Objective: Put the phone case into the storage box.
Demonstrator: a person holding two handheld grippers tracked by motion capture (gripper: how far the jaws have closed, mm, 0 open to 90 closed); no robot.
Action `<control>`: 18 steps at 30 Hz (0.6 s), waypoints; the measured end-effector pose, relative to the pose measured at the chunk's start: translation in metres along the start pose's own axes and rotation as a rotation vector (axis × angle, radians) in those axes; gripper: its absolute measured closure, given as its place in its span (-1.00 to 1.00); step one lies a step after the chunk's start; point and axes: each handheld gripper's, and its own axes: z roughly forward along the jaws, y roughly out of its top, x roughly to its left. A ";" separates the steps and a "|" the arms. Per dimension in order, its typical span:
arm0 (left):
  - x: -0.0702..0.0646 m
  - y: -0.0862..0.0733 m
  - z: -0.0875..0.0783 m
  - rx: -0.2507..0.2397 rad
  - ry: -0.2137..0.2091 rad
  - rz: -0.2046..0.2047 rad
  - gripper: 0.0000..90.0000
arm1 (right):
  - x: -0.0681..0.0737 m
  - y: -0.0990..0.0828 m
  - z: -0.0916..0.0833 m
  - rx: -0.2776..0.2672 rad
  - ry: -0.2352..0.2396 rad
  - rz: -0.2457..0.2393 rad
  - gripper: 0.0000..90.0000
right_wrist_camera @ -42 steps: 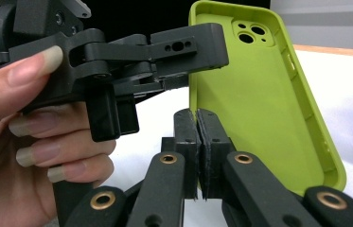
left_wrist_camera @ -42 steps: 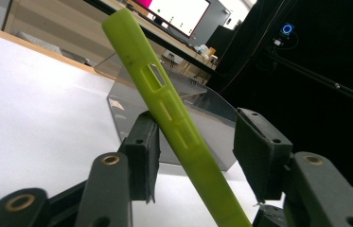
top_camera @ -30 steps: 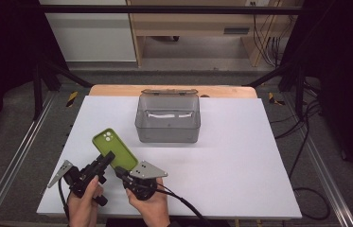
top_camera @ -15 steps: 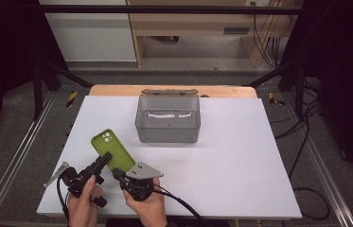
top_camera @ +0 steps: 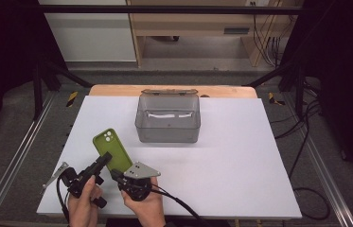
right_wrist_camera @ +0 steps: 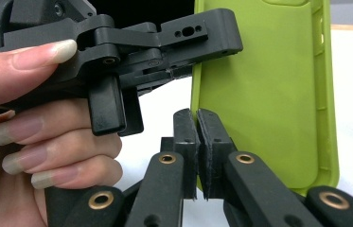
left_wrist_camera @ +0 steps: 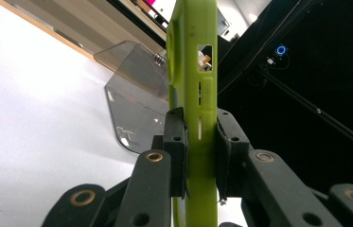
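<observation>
Phone case [left_wrist_camera: 194, 94] stands edge-on, clamped by left gripper [left_wrist_camera: 198, 151] fingers.

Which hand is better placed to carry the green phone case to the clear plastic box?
Left: the left gripper is clamped on the green phone case; the right gripper is pinched shut beside it, holding nothing.

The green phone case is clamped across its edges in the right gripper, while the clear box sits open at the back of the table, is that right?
Not quite: the left gripper clamps the green phone case, as the left gripper view shows. The right gripper has its jaws pressed together on nothing, beside the case. The clear box does sit open at the back of the table.
</observation>
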 end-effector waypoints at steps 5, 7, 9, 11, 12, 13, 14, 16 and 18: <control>0.000 0.001 -0.002 -0.004 0.013 0.007 0.73 | 0.001 0.005 0.001 0.014 0.003 -0.040 0.64; 0.000 0.002 -0.002 -0.007 0.021 0.016 0.73 | 0.002 0.005 0.000 0.016 0.001 -0.050 0.58; 0.000 0.002 -0.003 -0.011 0.034 0.031 0.73 | 0.002 0.007 -0.001 0.017 -0.011 -0.069 0.47; 0.001 0.003 -0.004 -0.014 0.044 0.035 0.73 | 0.001 0.009 -0.003 0.023 -0.031 -0.094 0.32; 0.001 0.003 -0.004 -0.020 0.050 0.034 0.73 | 0.001 0.010 -0.003 0.026 -0.039 -0.105 0.28; 0.002 0.004 -0.005 -0.024 0.061 0.039 0.73 | 0.001 0.011 -0.003 0.031 -0.048 -0.115 0.25; 0.002 0.004 -0.005 -0.024 0.061 0.039 0.73 | 0.000 0.011 -0.004 0.034 -0.054 -0.125 0.22; 0.003 0.005 -0.006 -0.032 0.071 0.043 0.73 | 0.000 0.012 -0.004 0.038 -0.062 -0.135 0.19; 0.003 0.006 -0.007 -0.031 0.075 0.051 0.73 | -0.001 0.012 -0.005 0.044 -0.075 -0.151 0.14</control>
